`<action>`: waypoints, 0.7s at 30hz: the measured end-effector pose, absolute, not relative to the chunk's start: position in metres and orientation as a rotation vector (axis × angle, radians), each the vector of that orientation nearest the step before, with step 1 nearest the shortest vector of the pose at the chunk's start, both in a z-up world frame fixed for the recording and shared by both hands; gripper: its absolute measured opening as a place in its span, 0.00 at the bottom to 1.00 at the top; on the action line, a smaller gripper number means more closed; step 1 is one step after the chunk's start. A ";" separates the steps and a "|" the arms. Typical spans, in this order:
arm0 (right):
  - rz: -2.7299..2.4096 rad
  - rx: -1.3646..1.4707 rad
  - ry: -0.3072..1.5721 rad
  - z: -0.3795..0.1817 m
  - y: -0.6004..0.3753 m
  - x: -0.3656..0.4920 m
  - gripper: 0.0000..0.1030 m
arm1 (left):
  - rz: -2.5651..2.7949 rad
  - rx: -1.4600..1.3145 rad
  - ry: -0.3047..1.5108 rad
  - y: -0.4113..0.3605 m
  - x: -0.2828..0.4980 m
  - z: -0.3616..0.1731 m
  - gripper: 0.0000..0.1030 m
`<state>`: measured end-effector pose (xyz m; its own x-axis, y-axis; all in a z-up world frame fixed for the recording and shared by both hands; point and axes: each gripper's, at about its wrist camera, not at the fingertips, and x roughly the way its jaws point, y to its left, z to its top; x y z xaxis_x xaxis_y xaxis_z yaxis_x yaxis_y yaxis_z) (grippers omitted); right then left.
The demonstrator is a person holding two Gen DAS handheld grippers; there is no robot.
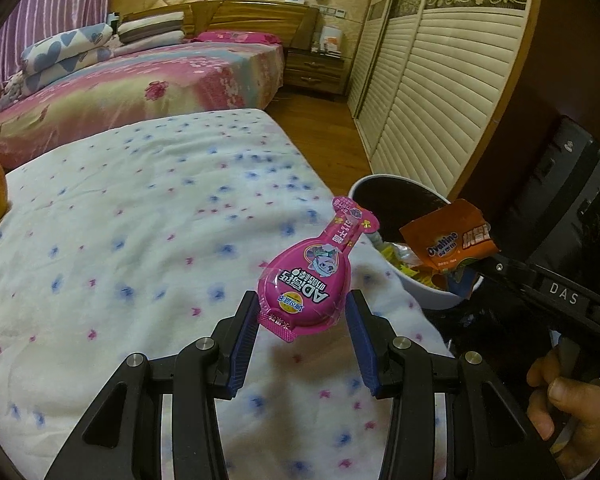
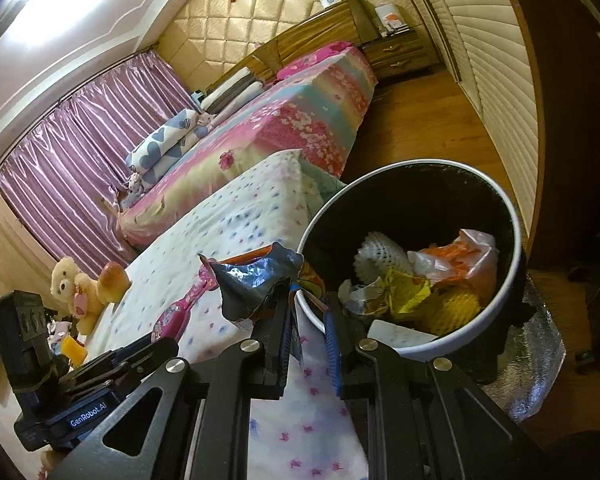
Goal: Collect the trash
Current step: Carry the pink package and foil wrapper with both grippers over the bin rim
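Both grippers are held beside the bin [image 2: 414,350] at the edge of the bed [image 1: 140,208], the left gripper [image 1: 302,312] clamped on a pink packet [image 1: 306,284] and the right gripper [image 2: 306,320] pinched on an orange wrapper [image 1: 448,250] over the rim.

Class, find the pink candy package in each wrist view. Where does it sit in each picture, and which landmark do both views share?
Left wrist: pink candy package at centre, between the left gripper fingers.
Right wrist: lower left of centre, above the bedspread.
Shared landmark: white-rimmed trash bin.
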<state>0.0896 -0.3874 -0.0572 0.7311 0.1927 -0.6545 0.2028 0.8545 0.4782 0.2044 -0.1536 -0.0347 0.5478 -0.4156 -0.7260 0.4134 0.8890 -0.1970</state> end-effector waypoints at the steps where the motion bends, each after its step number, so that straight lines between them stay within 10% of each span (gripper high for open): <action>1: -0.011 0.562 0.760 -0.057 -0.389 0.088 0.15 | -0.493 -0.003 0.861 -0.155 0.204 -0.034 0.42; 21: -0.061 0.584 0.741 -0.058 -0.411 0.077 0.15 | -0.527 0.015 0.857 -0.179 0.204 -0.035 0.42</action>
<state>0.0770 -0.4106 -0.0576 0.7436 0.1489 -0.6518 0.2528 0.8399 0.4802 0.2042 -0.1787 -0.0346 0.5355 -0.4364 -0.7230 0.4483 0.8725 -0.1946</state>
